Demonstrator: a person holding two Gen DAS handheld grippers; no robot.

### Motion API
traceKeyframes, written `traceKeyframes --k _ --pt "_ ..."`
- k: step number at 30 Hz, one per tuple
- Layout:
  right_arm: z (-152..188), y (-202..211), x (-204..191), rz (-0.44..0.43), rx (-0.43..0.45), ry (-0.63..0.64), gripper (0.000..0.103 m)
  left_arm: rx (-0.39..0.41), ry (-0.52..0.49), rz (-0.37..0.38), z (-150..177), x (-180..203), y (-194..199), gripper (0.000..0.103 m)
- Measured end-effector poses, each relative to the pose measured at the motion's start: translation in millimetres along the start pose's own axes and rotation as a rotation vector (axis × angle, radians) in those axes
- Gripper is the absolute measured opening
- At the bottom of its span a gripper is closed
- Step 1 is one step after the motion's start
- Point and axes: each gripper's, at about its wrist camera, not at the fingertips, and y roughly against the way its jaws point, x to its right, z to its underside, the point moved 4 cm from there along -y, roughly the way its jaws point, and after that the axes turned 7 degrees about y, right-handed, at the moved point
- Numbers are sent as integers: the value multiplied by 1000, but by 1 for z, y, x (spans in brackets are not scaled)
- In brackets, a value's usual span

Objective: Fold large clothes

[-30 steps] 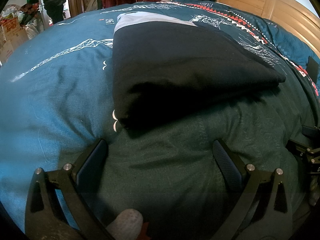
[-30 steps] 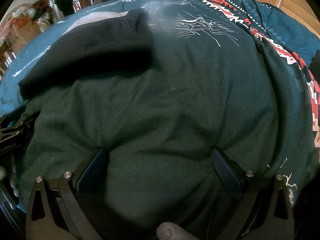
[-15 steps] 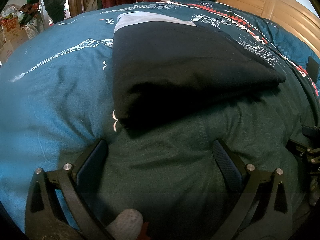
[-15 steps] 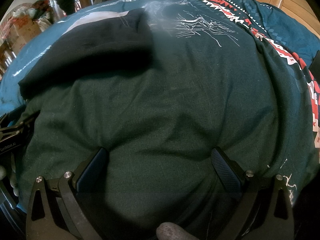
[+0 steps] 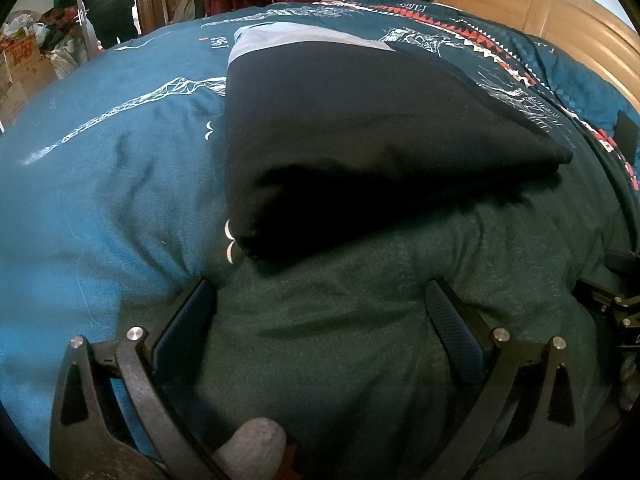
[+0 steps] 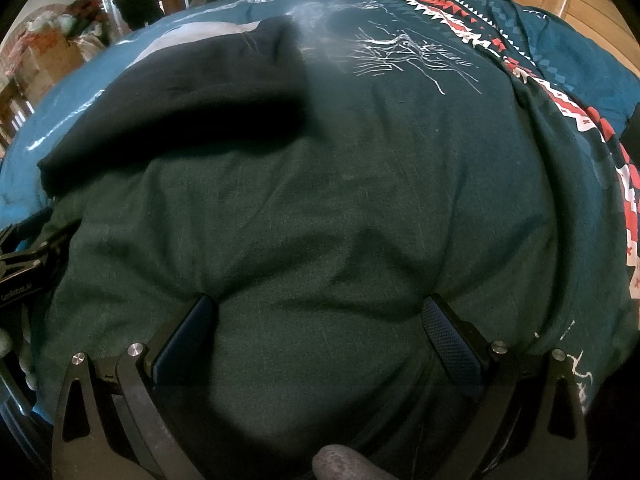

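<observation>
Pressing into dark green garment [image 6: 320, 240], both tools' [image 5: 320, 308] [image 6: 320, 316] tips buried.

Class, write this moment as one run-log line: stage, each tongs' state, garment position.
stage: pre-grasp | left tongs: open on dark green garment | right tongs: open, same garment | black garment: folded, beyond

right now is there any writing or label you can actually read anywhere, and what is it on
White print on the blue bedspread, near the far edge: upside down and blurred, unreadable.
Small white lettering on the other gripper's black frame at the right view's left edge: too small to make out.
Red print on the cardboard box: blurred, unreadable.
Nothing else bears text.
</observation>
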Motion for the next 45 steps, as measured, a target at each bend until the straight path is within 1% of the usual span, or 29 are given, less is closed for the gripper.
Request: traceKeyframes --k 16,26,29,30,33,36,38,39,42,43,44,45 --pt "0 0 3 -6 4 -3 103 -1 -1 -7 -1 1 0 103" --pt "-1 0 3 -4 1 3 103 -26 13 7 -5 0 0 103" --pt "-5 1 3 -6 1 9 103 -29 15 4 -8 1 4 103" --pt "-7 3 2 -9 2 11 103 -18 21 -2 -9 1 9 103" --pt "-16 15 1 -6 7 29 103 54 48 -23 -18 -3 31 103" --pt "-31 47 -1 11 76 37 103 147 75 -32 -30 -6 67 103" --pt "-43 80 -4 24 146 39 103 223 90 -28 -39 -7 98 103" --pt "-49 99 -6 30 186 43 103 272 97 -39 -45 -8 117 103" --pt "-69 171 -18 56 344 74 103 404 117 -62 -63 -11 171 103" --pt "-73 188 -21 66 382 81 103 449 131 -69 -68 -11 188 103" --pt "-76 215 -25 81 441 87 103 495 143 -70 -72 -12 206 103" --pt "-80 230 -26 80 478 97 103 547 154 -59 -76 -14 225 103"
